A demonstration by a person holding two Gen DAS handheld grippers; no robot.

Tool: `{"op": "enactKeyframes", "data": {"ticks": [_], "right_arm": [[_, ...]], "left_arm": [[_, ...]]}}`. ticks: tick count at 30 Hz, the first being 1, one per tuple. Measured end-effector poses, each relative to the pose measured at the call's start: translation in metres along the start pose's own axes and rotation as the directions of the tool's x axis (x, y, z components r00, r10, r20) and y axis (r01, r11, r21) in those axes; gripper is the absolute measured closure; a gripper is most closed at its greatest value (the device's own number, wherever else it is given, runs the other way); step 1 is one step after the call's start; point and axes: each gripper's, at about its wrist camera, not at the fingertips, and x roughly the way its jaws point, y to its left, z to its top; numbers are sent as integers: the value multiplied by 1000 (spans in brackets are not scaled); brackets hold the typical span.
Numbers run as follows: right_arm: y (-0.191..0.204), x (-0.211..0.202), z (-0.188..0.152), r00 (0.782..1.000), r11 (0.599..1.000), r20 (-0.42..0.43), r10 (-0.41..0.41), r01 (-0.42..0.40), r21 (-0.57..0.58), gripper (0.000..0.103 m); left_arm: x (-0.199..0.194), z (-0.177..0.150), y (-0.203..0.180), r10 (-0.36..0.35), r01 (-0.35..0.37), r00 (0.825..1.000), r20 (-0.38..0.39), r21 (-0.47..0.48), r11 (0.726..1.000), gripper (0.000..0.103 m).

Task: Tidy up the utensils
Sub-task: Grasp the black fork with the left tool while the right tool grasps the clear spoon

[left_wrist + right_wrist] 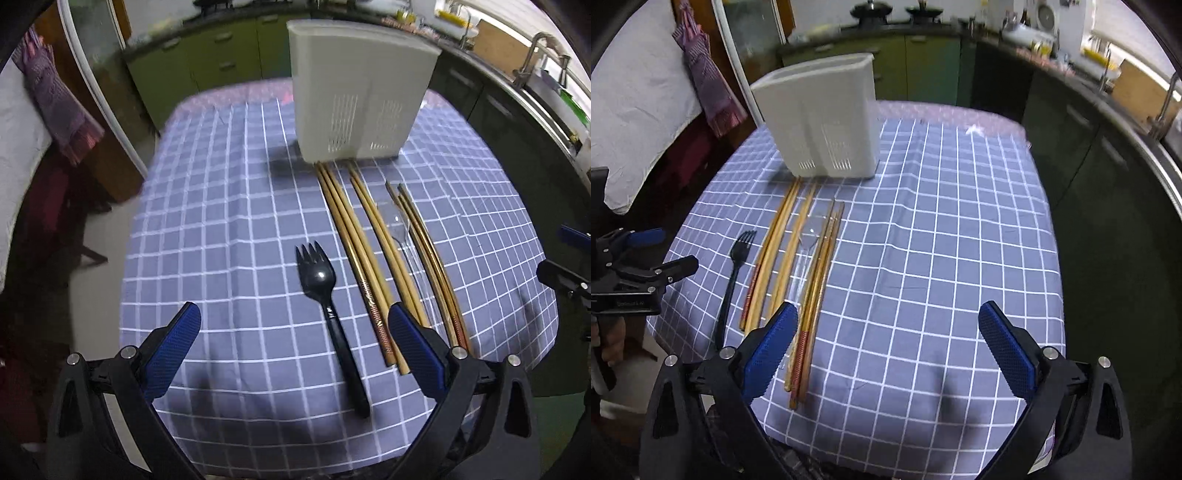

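Observation:
A black plastic fork (330, 314) (735, 273) lies on the checked tablecloth, tines pointing away. To its right lie several wooden chopsticks (364, 258) (783, 258) and a clear plastic spoon (404, 243) (805, 254) among them. A white perforated utensil holder (358, 92) (823, 118) stands upright just beyond their far tips. My left gripper (293, 321) is open above the table's near edge, with the fork handle between its fingers' span but untouched. My right gripper (886, 325) is open over bare cloth, its left finger (772, 347) above the chopstick ends.
The table (207, 221) (960, 240) is covered by a blue-and-white checked cloth. Green kitchen cabinets (221, 62) (923, 66) stand behind, a counter with a sink (546, 85) runs along the right, and a patterned cloth (55, 96) (705, 77) hangs at the left.

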Motion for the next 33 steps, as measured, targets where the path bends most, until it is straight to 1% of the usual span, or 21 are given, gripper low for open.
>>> {"op": "enactKeyframes", "data": {"ticks": [1,2,3,4,6,7,9,12,14,16,17,19,22,24,29,33], "right_arm": [[-1,4,3,1000,1000,-18,14,-14,11,7],[-2,5,6,999,1000,-28,28,-27,15,7],[-3,8,8,999,999,-38,35,-35,15,9],[-3,10,10,998,999,-45,36,-35,11,10],[-2,12,11,998,999,-54,40,-40,9,11],[-2,14,12,997,999,-59,48,-48,7,13],[1,17,12,996,998,-73,56,-56,-3,16],[5,21,10,995,998,-80,64,-66,-19,19],[7,22,9,993,996,-87,78,-81,-29,20],[8,21,9,993,996,-80,83,-86,-35,20],[8,21,9,994,996,-77,83,-86,-37,20],[8,20,8,994,995,-73,84,-87,-41,20],[6,21,8,994,995,-72,85,-88,-46,21],[6,21,9,994,995,-75,83,-87,-50,24],[6,25,9,993,995,-94,77,-83,-60,33],[15,29,14,988,993,-123,91,-100,-67,45]], "left_arm": [[3,1,0,-5,5,1000,-20,-15,1000,8],[7,3,-1,-10,9,999,-39,-25,1000,14],[14,4,-2,-20,18,997,-72,-36,999,21],[18,5,-2,-26,22,996,-90,-49,999,25],[31,7,-1,-45,32,988,-146,-95,995,39],[35,7,-1,-47,30,986,-158,-105,994,42],[43,7,-2,-48,26,983,-178,-122,992,53],[55,5,-4,-84,51,972,-218,-152,987,67],[61,4,-6,-86,49,969,-232,-163,985,69],[62,5,-9,-77,41,972,-222,-162,986,72],[65,7,-12,-81,44,972,-222,-165,985,76],[66,8,-15,-79,41,972,-222,-171,984,78],[67,13,-22,-70,34,973,-218,-162,986,85],[69,16,-26,-79,45,974,-214,-162,986,93],[74,28,-23,-92,60,975,-203,-159,985,94],[64,28,-10,-77,56,986,-150,-144,988,94]]}}
